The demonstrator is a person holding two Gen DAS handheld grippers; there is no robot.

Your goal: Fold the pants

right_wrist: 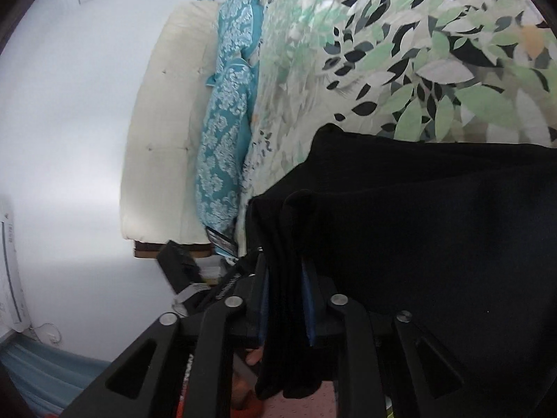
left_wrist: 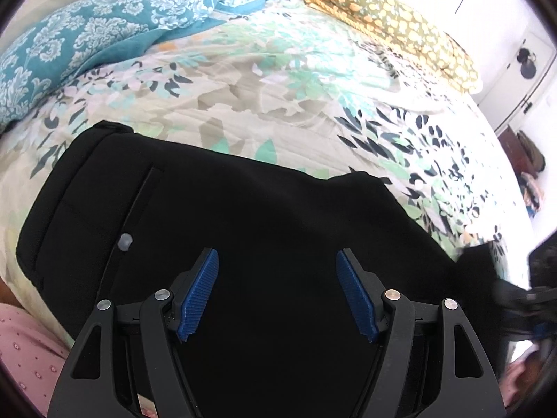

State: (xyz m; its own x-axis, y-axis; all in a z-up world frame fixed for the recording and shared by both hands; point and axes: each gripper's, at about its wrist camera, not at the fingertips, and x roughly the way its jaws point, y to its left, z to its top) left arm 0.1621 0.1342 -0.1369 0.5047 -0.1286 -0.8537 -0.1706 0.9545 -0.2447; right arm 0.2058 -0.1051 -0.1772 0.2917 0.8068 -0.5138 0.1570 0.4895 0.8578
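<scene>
Left gripper (left_wrist: 277, 292), fingers spread wide, hovers over black pants (left_wrist: 243, 216) lying on the floral bedspread (left_wrist: 278, 104); waistband button (left_wrist: 124, 241) visible here only. Right gripper (right_wrist: 285, 299) pinches bunched pant layers (right_wrist: 278, 244); cream headboard (right_wrist: 163, 132) appears only in this view.

Daylight is blowing out my far bedspread (left_wrist: 365, 80); fisheye edges are curving darkly, and the black pants (left_wrist: 264, 226) are losing all detail.

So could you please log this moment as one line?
task: fold pants | left gripper: open above black pants | right gripper: shut on pants | surface: floral bedspread
</scene>
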